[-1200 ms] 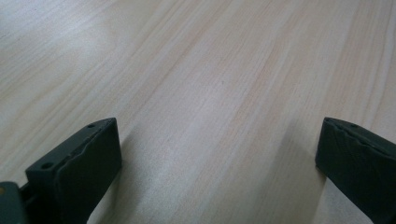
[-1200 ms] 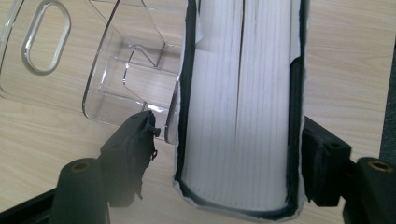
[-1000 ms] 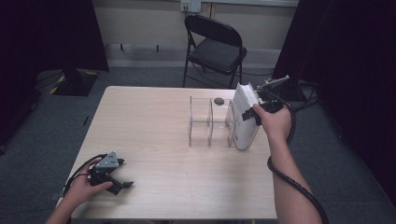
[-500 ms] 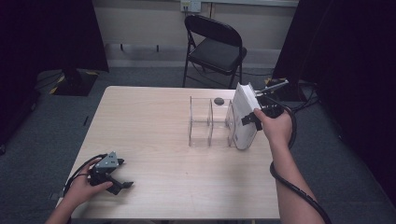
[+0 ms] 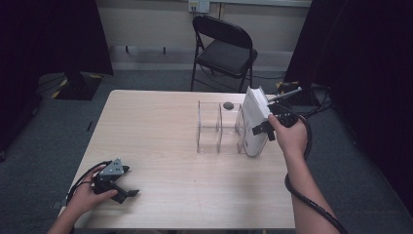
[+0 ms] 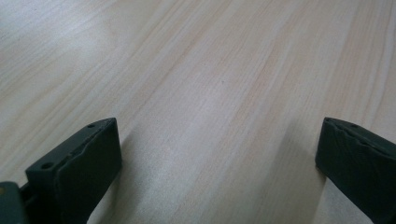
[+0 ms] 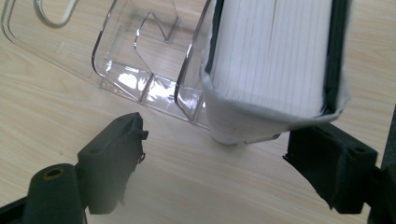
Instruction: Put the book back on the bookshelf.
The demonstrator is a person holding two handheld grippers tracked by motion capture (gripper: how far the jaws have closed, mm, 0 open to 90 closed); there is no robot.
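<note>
Standing on a pale wooden tabletop (image 5: 160,126): one clear rack (image 5: 219,127) with upright dividers, set right of centre, and one white book (image 5: 254,122) upright and tilted at the rack's right end, its bottom in the end slot or just outside it; which cannot be told. Right tongs (image 5: 263,129): held in the person's right hand (image 5: 288,136) just beside the book's right face; in the right gripper view the two black jaws stand apart below the book (image 7: 275,60), one to each side of its lower corner, pads clear of the cover; jaws have just been opening, book between them but not gripped; state released. Same view: page edges (image 7: 271,51) white and ruled, dark cover edge down one side, clear rack wall (image 7: 140,60) against the book's near side. Left tongs (image 5: 127,191): in the left hand (image 5: 85,197) at the tabletop's near left corner, well apart from rack and book, lying low on the wood; in the left gripper view the jaws stand wide with bare tabletop (image 6: 210,93) between them; state released. Further items: small dark round object (image 5: 228,105) on the tabletop behind the rack; black folding chair (image 5: 221,51) beyond the far edge; grey carpet (image 5: 48,136) around; dark curtains (image 5: 360,58) to both sides.
</note>
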